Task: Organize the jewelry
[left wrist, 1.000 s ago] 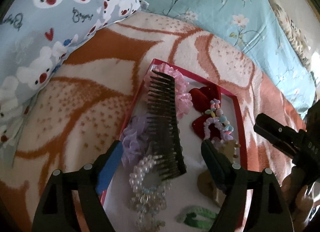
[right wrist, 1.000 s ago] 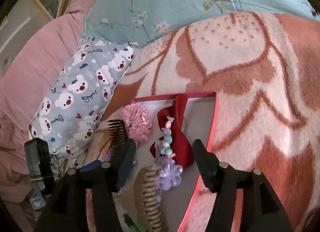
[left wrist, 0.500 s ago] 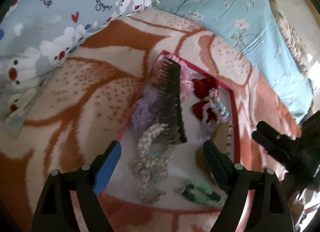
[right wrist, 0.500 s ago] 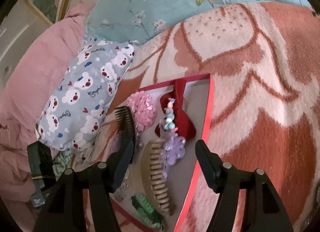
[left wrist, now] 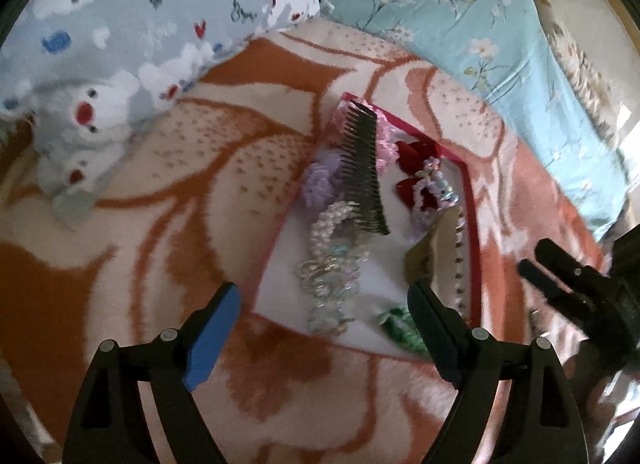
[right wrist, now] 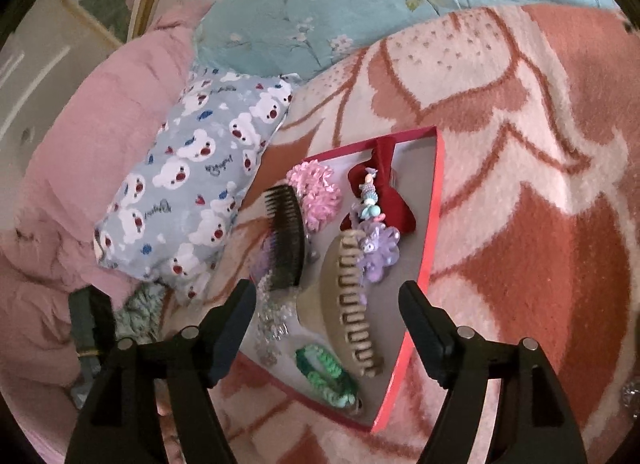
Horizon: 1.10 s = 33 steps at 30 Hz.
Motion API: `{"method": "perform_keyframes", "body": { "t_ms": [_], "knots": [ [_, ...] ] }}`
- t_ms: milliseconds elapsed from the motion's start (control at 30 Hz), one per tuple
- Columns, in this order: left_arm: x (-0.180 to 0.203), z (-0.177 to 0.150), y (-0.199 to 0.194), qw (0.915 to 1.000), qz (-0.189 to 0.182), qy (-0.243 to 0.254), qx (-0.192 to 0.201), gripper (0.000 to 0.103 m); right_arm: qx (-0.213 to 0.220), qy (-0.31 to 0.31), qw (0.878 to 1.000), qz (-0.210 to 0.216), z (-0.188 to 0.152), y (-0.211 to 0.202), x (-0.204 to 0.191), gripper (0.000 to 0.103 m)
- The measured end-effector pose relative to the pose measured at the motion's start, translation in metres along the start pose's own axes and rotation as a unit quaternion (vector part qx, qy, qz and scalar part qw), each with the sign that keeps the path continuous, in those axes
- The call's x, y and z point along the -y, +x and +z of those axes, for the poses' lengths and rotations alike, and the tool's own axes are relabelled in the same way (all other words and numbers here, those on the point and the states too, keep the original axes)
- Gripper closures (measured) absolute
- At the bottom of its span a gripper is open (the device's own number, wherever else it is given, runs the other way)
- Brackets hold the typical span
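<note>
A bear-print pillow (right wrist: 192,200) lies at the blanket's left edge, with the left gripper (left wrist: 324,328) beside it, jaws wide apart and holding nothing, poised above the near left corner of a red-rimmed tray (right wrist: 434,200) that sits on the orange-and-cream blanket (left wrist: 140,224). Along the tray's left edge a dark comb (right wrist: 286,236) lies partly over a lilac scrunchie (left wrist: 320,184) and a clear beaded bracelet (left wrist: 332,248), its far end poking past the rim. A pink scrunchie (right wrist: 316,192) fills the far left corner. Mid-tray, a tan claw clip (right wrist: 352,304) stretches toward the near edge, a green crocheted clip (right wrist: 324,376) beside its near end, and a purple flower clip (right wrist: 378,248) and pastel bead string (right wrist: 370,200) resting on a red velvet bow (right wrist: 384,200) toward the far right corner. The right gripper (right wrist: 328,324) hangs over the tray's near edge, jaws likewise spread and empty.

The pieces appear gathered, but the pile looks precarious. The comb overhanging the left rim could tip out onto the blanket if either gripper brushes it. The beads could snag on comb teeth or on the bow, so lifting one piece may drag others along. The light tray rests on soft, uneven bedding, and a downward push at one corner could tilt it and spill everything.
</note>
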<state>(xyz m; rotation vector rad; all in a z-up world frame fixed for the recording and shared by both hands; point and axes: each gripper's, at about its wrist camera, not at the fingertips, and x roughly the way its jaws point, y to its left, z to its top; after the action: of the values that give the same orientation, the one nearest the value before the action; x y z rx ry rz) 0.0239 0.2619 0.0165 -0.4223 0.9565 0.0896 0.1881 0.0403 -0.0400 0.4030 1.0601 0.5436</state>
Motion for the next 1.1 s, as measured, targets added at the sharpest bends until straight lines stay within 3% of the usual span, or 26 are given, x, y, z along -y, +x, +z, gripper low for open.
{"method": "perform_keyframes", "body": {
  "t_ms": [300, 500, 667, 833, 1000, 1100],
  "knots": [
    [0.03, -0.021, -0.035, 0.9918, 0.097, 0.081, 0.015, 0.017, -0.019, -0.118, 0.989, -0.092, -0.025, -0.013, -0.037, 0.02],
    [0.042, -0.032, -0.052, 0.9872, 0.112, 0.112, 0.017, 0.015, -0.034, -0.153, 0.981, -0.113, -0.04, -0.022, -0.047, 0.019],
    [0.044, -0.043, -0.056, 0.9823, 0.133, 0.131, 0.017, 0.007, -0.041, -0.165, 0.976, -0.135, -0.05, -0.029, -0.05, 0.01],
    [0.047, -0.051, -0.058, 0.9811, 0.138, 0.135, 0.01, 0.007, -0.064, -0.166, 0.973, -0.149, -0.062, -0.026, -0.048, 0.01],
    [0.056, -0.056, -0.078, 0.9739, 0.168, 0.146, 0.043, 0.007, -0.066, -0.178, 0.969, -0.157, -0.071, -0.032, -0.054, 0.01],
    [0.063, -0.061, -0.095, 0.9739, 0.158, 0.151, 0.063, 0.004, -0.059, -0.193, 0.966, -0.161, -0.072, -0.04, -0.063, 0.008]
  ]
}}
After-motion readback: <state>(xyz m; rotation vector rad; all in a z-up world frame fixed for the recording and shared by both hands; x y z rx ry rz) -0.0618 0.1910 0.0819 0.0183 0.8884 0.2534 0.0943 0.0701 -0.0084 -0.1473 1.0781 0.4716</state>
